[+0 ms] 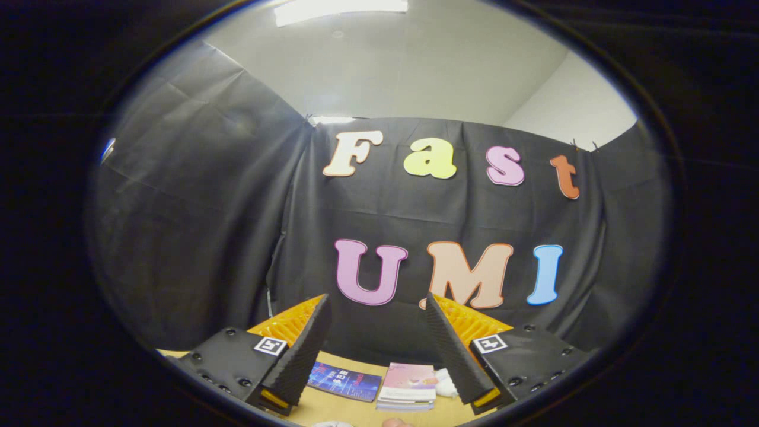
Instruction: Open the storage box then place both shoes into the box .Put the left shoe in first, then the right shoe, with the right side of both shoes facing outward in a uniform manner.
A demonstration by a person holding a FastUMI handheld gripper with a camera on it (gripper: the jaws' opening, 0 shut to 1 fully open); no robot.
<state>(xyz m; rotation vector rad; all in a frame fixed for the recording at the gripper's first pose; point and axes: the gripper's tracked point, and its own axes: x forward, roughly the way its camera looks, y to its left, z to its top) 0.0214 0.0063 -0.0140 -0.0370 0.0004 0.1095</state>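
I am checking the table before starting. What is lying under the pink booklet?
Under the pink booklet a stack of more booklets shows by its edges; their covers are hidden. The hand-held gripper is open, holding nothing.

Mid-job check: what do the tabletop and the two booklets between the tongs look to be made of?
The tabletop looks like pale wood or wood-look laminate: tan, smooth, matte; which one I cannot tell. The blue booklet and the pink-covered booklet stack look like printed paper; thin white page edges show on the stack, and the blue cover has a slight sheen. The tongs are open, holding nothing, raised toward the cloth wall.
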